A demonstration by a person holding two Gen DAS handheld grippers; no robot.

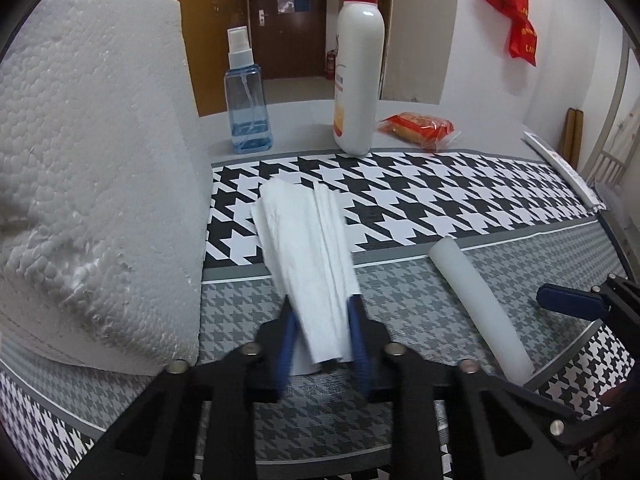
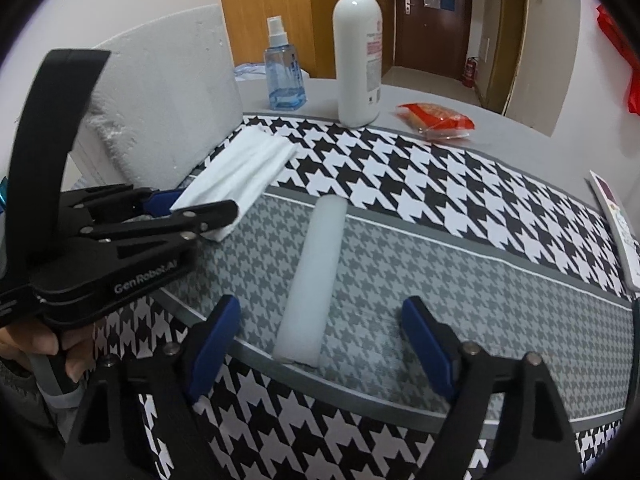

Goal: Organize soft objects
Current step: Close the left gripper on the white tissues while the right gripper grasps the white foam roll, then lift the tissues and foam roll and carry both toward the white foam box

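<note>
Two tools: both over a houndstooth mat (image 2: pixel 460 264) on the desk (image 1: pixel 304 120).
Left tool (image 1: pixel 320 322): jaws drawn narrow, blue pads (image 1: pixel 356 328) pressing either side of the folded white tissue (image 1: pixel 308 248); seen from the right wrist view it sits at far left (image 2: pixel 188 212), gripping the tissue's near end (image 2: pixel 240 176).
Folded tissue: its near end is between the left tool's fingers, the rest fans away ahead of the tool across the grey and black-and-white bands of the mat.
Right tool (image 2: pixel 320 332): jaws wide, blue pads (image 2: pixel 218 336) standing clear on both sides of the white foam cylinder (image 2: pixel 316 272), not touching it.
Foam cylinder: flat on the grey band, its near end between the right tool's fingers, its length running ahead; to the right of the left tool (image 1: pixel 476 304).
Foam block (image 1: pixel 92 160): large, white, beaded, left of the left tool.
Beyond both tools: blue spray bottle (image 1: pixel 248 104), white pump bottle with red cap (image 1: pixel 358 76), red snack packet (image 1: pixel 420 128).
Person's hand (image 2: pixel 48 356): on the left tool's handle, lower left of the right wrist view.
</note>
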